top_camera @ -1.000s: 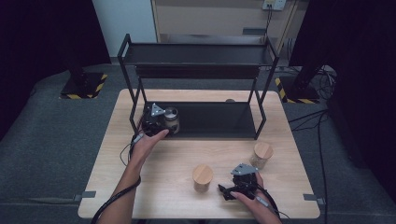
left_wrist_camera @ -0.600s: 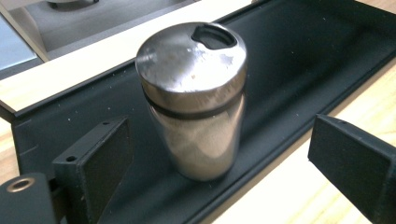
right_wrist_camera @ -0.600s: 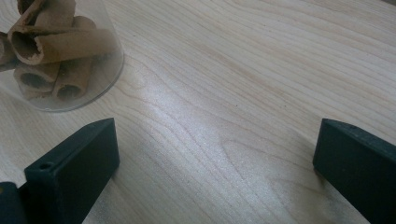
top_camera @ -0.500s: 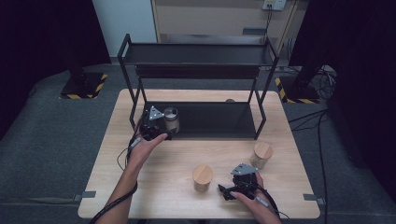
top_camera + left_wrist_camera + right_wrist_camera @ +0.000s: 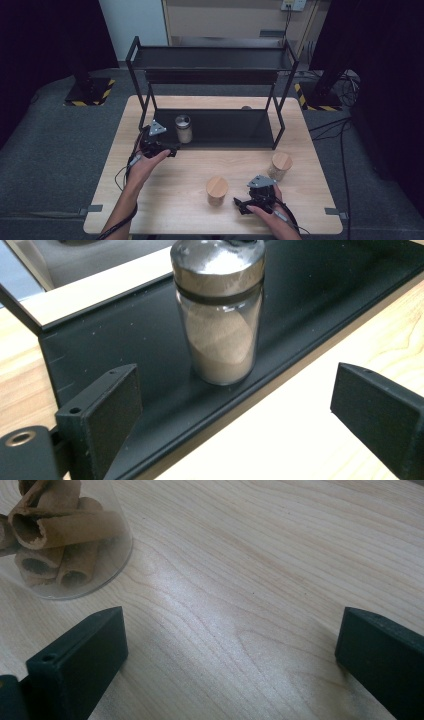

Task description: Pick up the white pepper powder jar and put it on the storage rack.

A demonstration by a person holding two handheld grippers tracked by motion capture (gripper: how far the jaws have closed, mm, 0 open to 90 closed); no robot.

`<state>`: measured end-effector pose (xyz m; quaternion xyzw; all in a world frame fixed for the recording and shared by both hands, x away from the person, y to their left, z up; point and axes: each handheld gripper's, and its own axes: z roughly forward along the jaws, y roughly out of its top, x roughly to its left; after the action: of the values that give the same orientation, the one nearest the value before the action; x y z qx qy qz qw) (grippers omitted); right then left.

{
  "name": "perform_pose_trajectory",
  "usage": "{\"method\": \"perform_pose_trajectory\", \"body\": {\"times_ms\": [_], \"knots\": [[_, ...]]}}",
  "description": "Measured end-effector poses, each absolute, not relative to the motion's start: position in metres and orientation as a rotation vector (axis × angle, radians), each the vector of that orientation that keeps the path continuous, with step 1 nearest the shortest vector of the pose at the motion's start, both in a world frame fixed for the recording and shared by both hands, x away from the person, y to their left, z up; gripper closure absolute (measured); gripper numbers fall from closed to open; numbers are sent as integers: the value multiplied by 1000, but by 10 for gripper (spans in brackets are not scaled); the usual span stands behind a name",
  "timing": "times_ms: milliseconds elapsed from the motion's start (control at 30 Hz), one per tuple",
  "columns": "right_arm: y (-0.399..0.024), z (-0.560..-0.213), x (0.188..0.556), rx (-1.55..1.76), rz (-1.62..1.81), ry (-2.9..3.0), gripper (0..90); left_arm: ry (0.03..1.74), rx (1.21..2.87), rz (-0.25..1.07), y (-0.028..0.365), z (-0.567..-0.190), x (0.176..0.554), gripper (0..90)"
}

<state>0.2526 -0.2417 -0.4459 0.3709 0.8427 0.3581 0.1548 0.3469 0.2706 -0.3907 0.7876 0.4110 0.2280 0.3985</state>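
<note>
The black rack point(image 5: 210, 90) stands at the far half of the worktop point(image 5: 165, 200). On its lower shelf, near the left post, sits the metal-capped spice jar point(image 5: 183, 128), upright. In front of the rack, just left of that jar, the left tool point(image 5: 172, 150) is held level by an outstretched forearm, jaws wide apart and empty. Near the rack's front right, the right tool point(image 5: 239, 205) rests low beside a wood-lidded jar point(image 5: 217, 190), jaws spread, holding nothing.
</note>
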Motion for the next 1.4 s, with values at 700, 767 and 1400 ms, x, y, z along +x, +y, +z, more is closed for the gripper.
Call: {"method": "perform_pose_trajectory", "body": {"times_ms": [700, 767, 1400], "knots": [[-242, -446, 253, 1063, 1026, 2415, 4, 1040, 2003, 570, 284, -397, 313, 49], [-242, -446, 253, 1063, 1026, 2415, 4, 1039, 2005, 570, 285, -397, 310, 49], [-242, -446, 253, 1063, 1026, 2414, 5, 1054, 1997, 562, 292, -406, 278, 46]]}}
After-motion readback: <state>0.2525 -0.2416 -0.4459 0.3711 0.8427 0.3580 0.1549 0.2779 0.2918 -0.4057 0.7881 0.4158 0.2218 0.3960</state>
